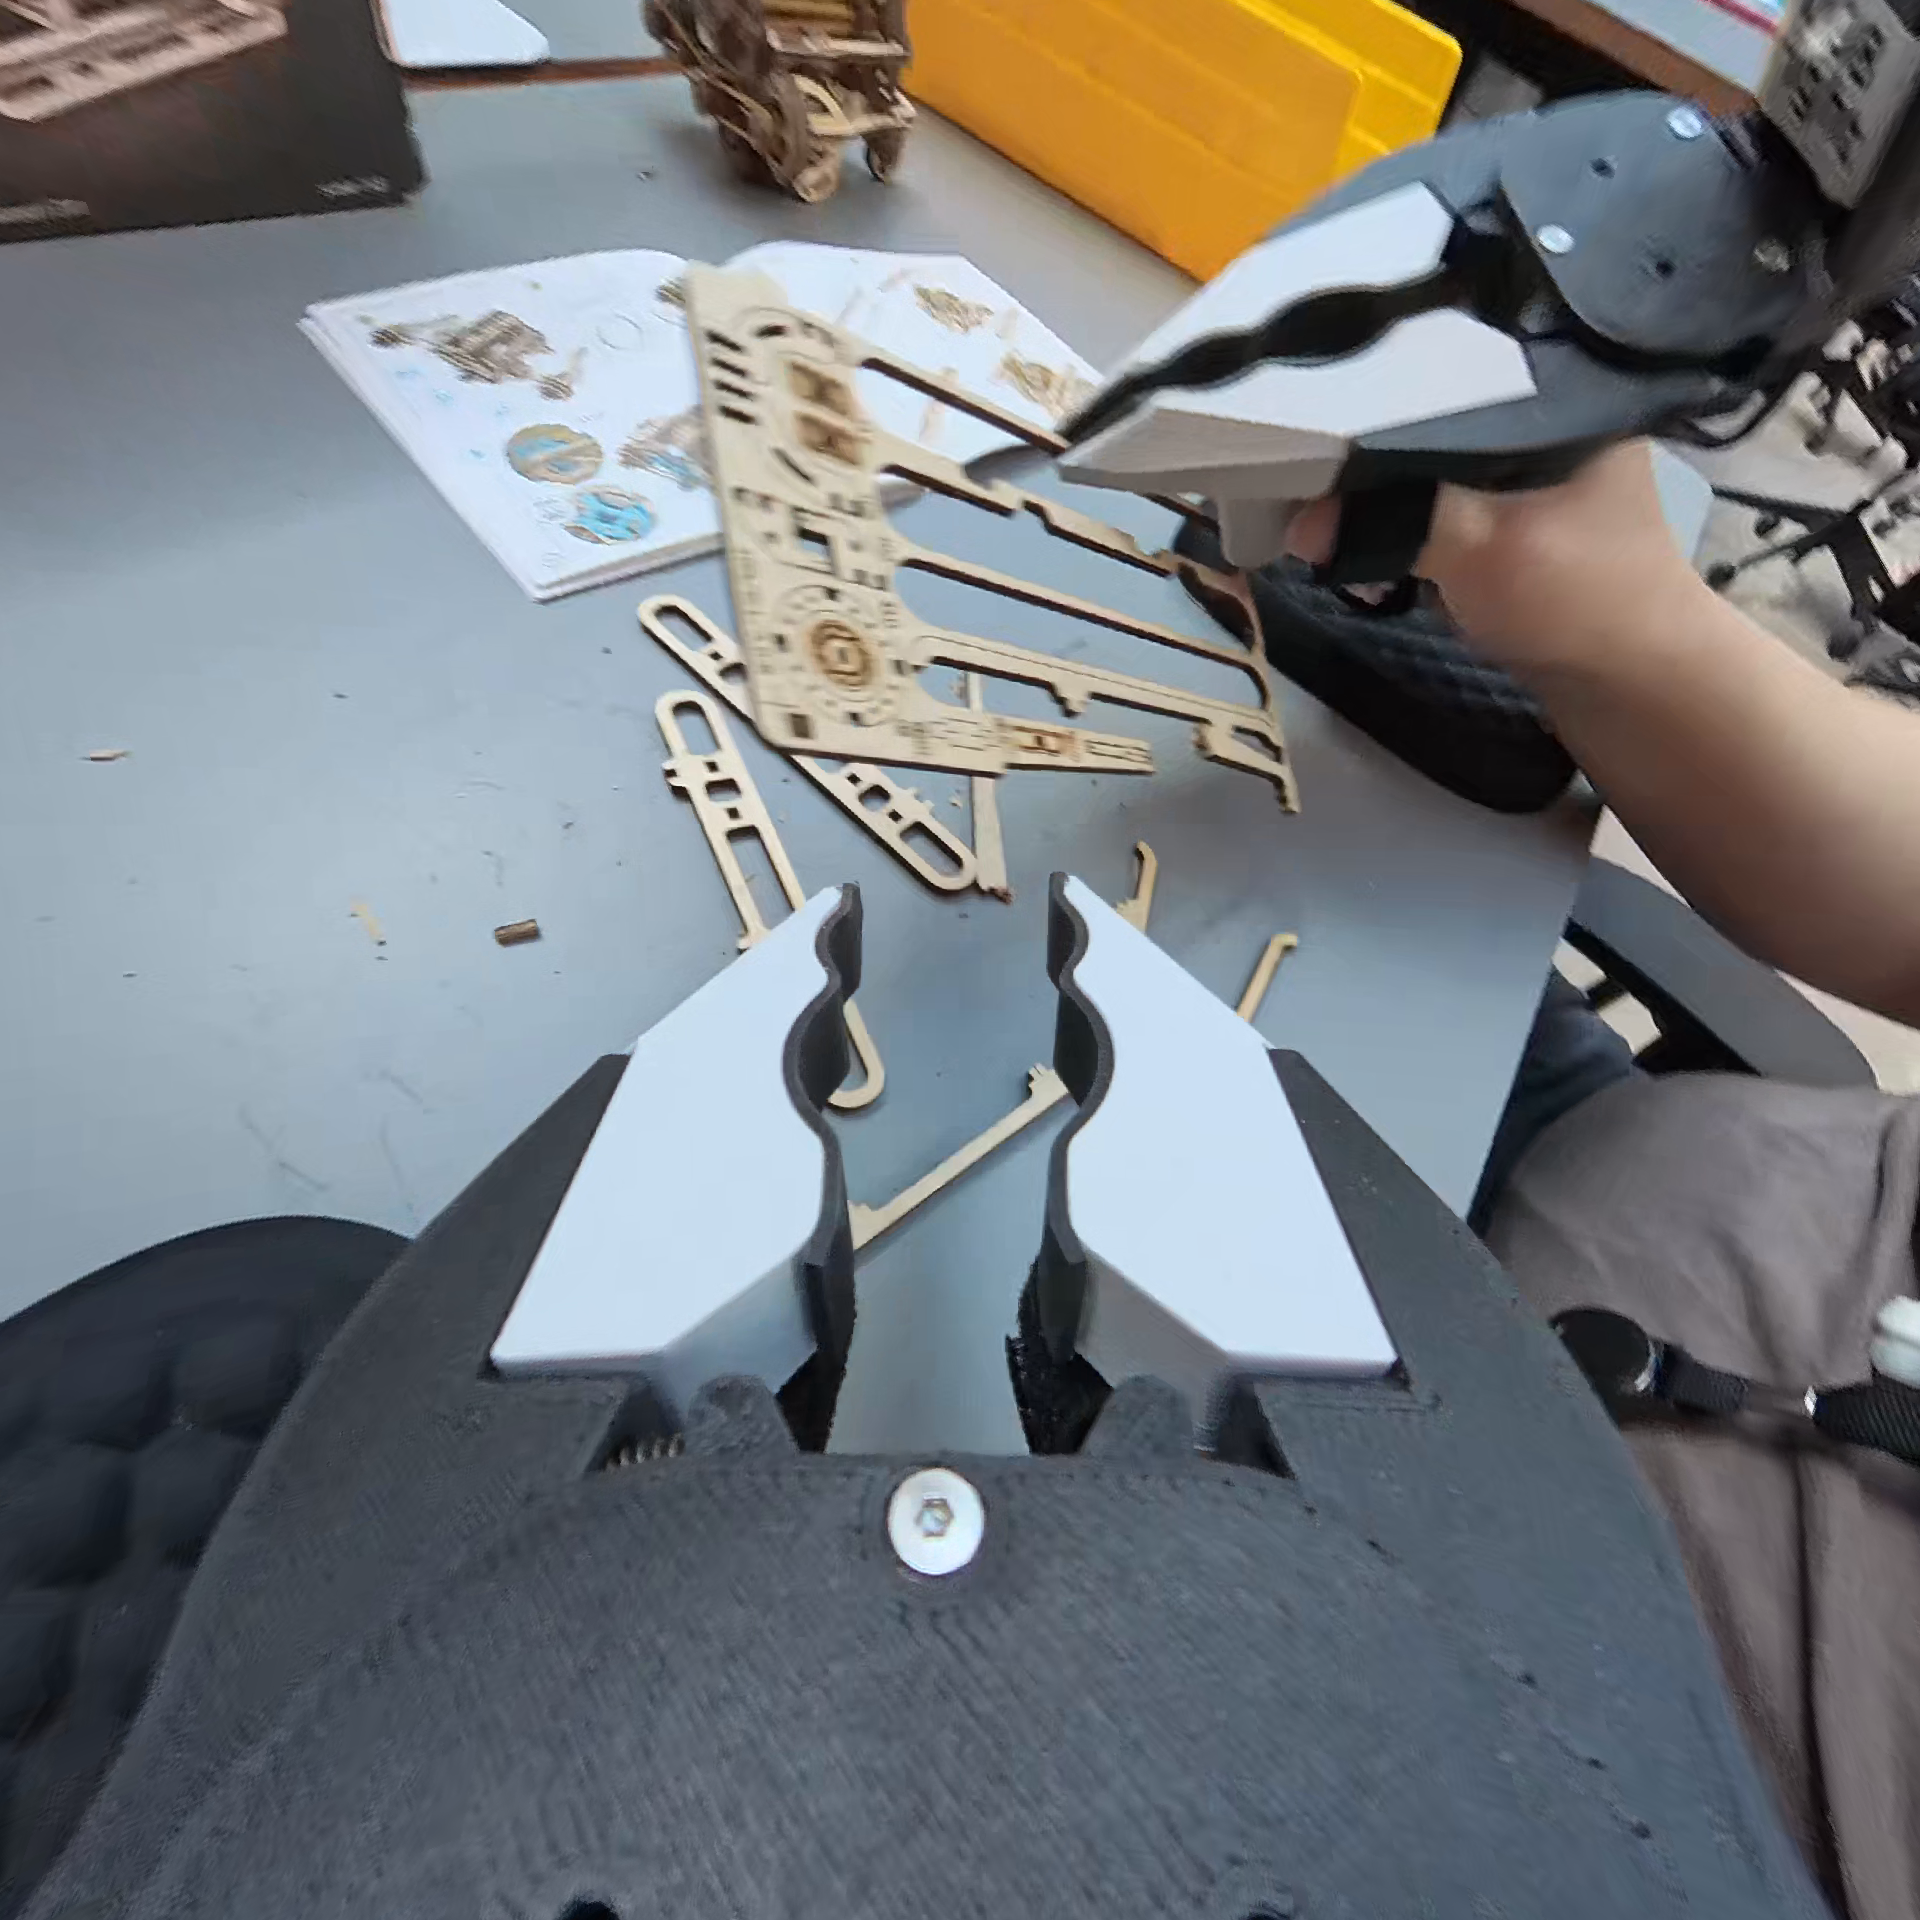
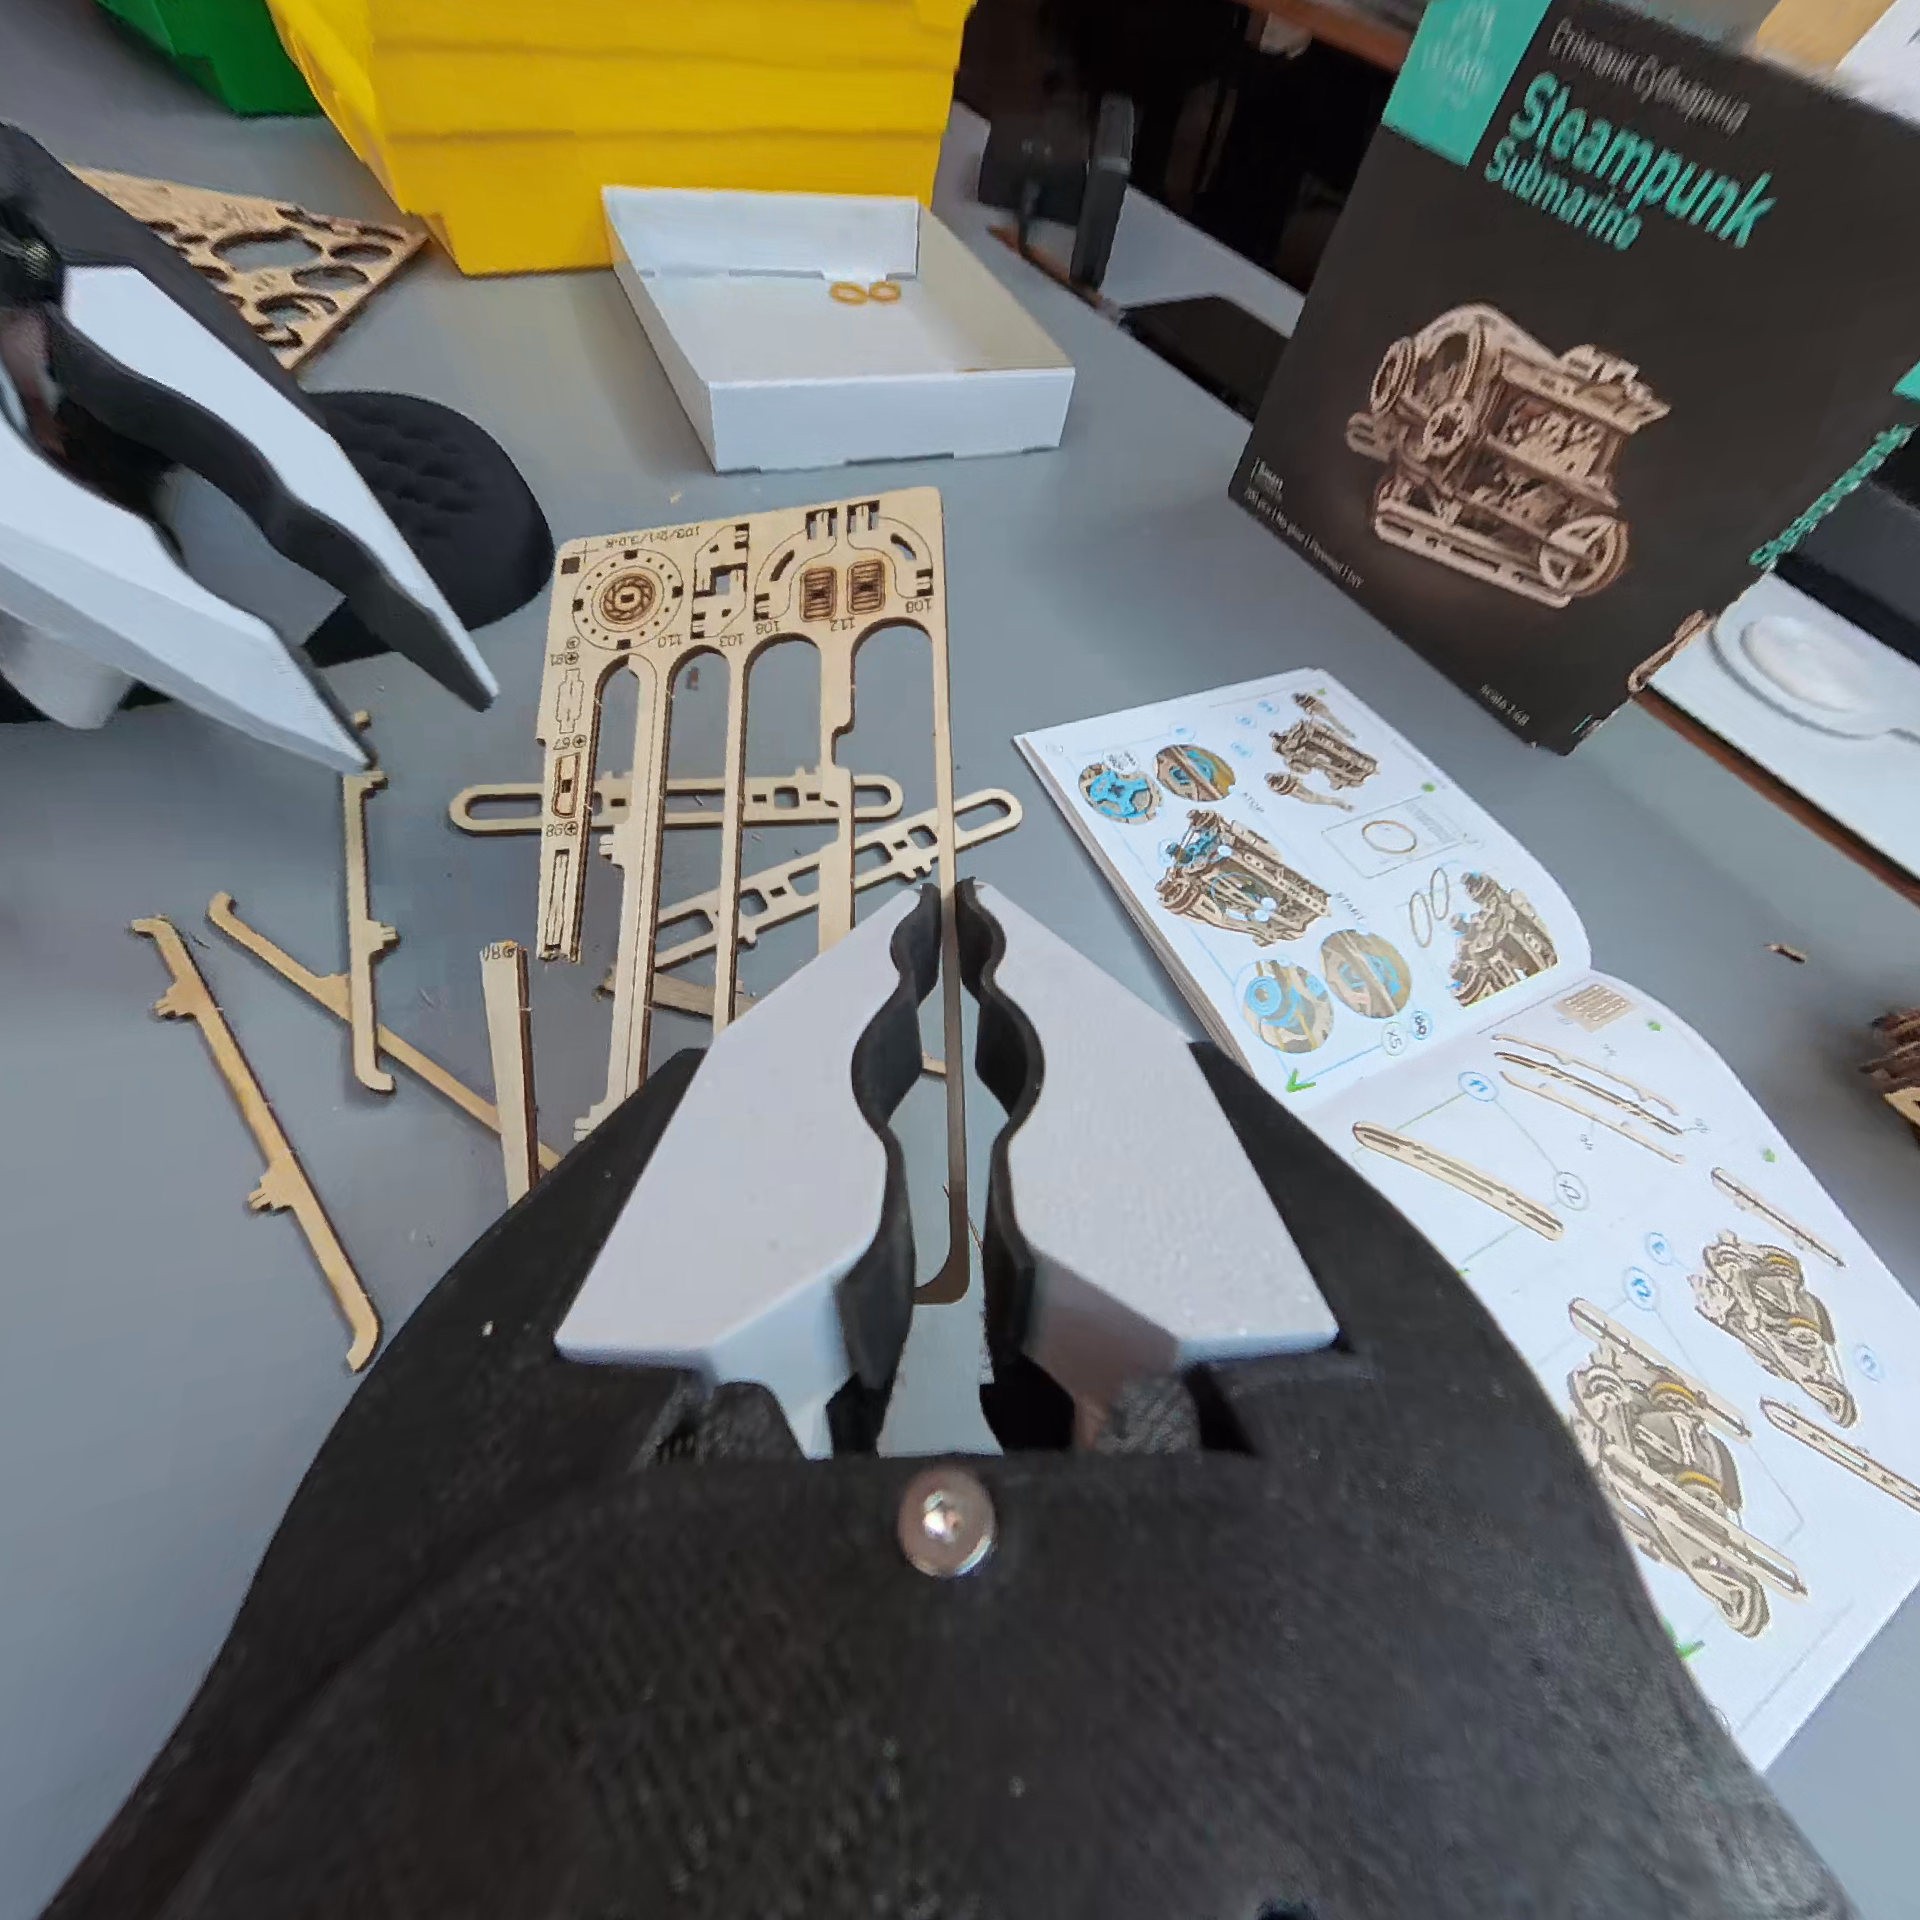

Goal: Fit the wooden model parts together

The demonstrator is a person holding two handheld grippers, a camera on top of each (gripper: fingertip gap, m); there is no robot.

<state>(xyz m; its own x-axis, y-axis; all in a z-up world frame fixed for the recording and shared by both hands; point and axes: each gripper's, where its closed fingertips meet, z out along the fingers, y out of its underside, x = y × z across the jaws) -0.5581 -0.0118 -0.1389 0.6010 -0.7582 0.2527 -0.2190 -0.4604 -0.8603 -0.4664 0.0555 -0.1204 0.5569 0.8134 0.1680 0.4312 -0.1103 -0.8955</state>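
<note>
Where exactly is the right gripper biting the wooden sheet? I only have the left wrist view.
Observer: On the outer side rail of the wooden sheet. The right gripper is shut on it, with the rail running lengthwise between its fingers.
Operator: Anything inside the white tray?
Observer: Two small gold rings, lying near its back wall.

Seen on the worktop (image 2: 1143,499): two hand-held grippers, one wooden parts sheet (image 2: 748,665), one instruction booklet (image 2: 1455,1039), one white tray (image 2: 894,416), two slotted bars.
</note>
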